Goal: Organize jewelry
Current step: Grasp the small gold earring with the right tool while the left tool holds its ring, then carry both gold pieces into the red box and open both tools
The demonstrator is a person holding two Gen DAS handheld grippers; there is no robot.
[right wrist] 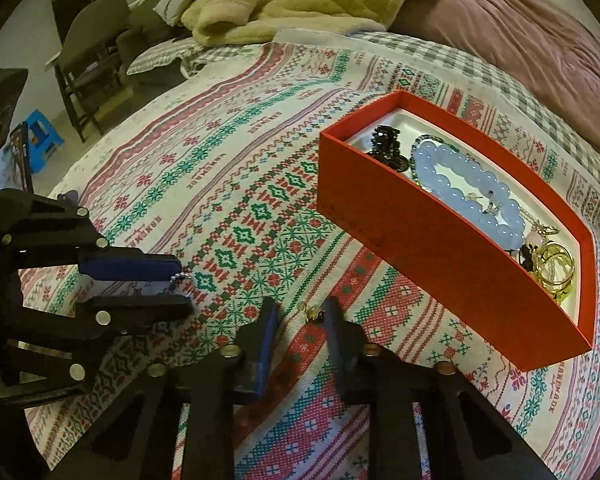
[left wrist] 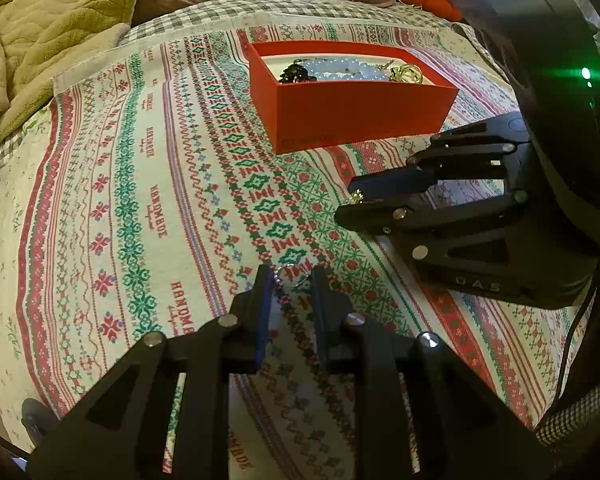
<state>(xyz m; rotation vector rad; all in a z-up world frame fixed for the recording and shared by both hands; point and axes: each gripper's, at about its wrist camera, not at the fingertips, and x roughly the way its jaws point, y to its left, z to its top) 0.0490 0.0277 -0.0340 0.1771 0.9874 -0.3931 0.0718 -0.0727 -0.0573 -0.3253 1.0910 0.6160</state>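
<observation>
Both jaws released: left gripper (left wrist: 290, 280) straddling a limp silver chain (left wrist: 278, 276), right gripper (right wrist: 300, 312) around a tiny gold charm (right wrist: 312, 313); best pinched mid-strand, red box (right wrist: 440, 248) at two o'clock.

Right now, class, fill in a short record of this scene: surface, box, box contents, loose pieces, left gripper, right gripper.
surface: patterned cloth on a bed
box: red box, open, no lid seen
box contents: blue bead bracelet, black piece, gold rings
loose pieces: silver chain and small gold piece on the cloth
left gripper: open, fingers either side of the chain
right gripper: open, fingers either side of the gold piece
</observation>
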